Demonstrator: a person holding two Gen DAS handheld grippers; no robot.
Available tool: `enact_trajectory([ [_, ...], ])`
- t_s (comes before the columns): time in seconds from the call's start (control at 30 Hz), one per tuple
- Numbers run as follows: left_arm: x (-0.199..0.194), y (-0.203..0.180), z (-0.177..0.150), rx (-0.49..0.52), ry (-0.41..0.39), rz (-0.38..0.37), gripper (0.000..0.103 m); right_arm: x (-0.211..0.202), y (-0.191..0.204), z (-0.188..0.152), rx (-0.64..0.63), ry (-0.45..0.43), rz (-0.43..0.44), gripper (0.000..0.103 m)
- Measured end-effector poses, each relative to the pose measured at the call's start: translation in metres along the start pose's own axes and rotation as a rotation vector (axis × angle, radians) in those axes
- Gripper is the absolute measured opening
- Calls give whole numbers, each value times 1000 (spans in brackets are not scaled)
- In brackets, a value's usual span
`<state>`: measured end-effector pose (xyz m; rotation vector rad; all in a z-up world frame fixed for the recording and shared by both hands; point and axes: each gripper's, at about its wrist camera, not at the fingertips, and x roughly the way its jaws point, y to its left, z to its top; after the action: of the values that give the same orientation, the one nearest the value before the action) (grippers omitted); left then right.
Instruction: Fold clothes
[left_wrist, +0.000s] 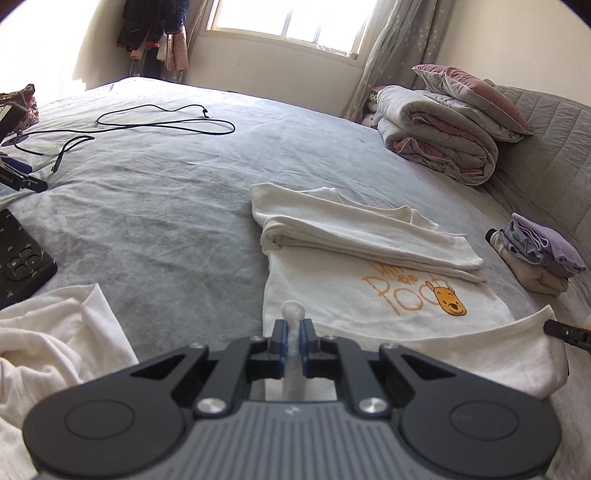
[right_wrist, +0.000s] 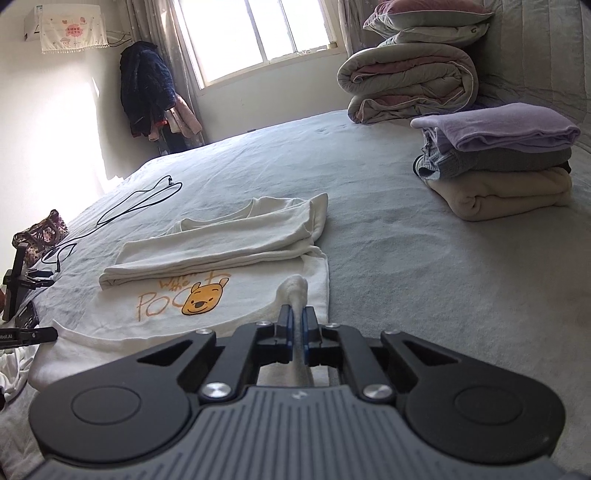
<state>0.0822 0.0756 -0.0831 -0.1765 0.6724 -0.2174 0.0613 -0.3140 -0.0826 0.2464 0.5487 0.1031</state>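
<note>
A: What are you holding right now?

B: I'm holding the shirt (left_wrist: 369, 295) by its near hem. The left gripper (left_wrist: 293, 332) is pinching one corner, jaws clamped on a nub of white cloth. The right gripper (right_wrist: 297, 317) is doing the same at the other corner, jaws tight on the fabric.

A: Where's the shirt lying?

B: It's lying on the bed (left_wrist: 166, 206), print up, sleeves already folded in across the top. I'm taking both hem corners so that, as I judge it, the bottom half can be carried up over the bear print in one even fold.

A: How are your hands sitting?

B: Both are tilting down toward the bed, low over the near edge, fingers pointing toward the window (right_wrist: 255, 33). In the left view I'm seeing the right gripper's tip at the far right, so the hem is spanning between them.

A: Anything in the way?

B: The stack (right_wrist: 506, 173) of folded clothes is sitting well apart to the right, the cable (left_wrist: 155, 122) far off to the left. Another white garment (left_wrist: 48, 339) is lying beside my left hand, not touching the shirt.
</note>
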Motion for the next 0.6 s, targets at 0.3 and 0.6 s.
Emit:
enact_trajectory([
  [0.3,12,-13,29,29,-87,57,7,18,4,24,-22,-65,-41,6],
  [0.6,47,-17,46,35,-128,121,7,64,7,34,-38,-76,-97,6],
])
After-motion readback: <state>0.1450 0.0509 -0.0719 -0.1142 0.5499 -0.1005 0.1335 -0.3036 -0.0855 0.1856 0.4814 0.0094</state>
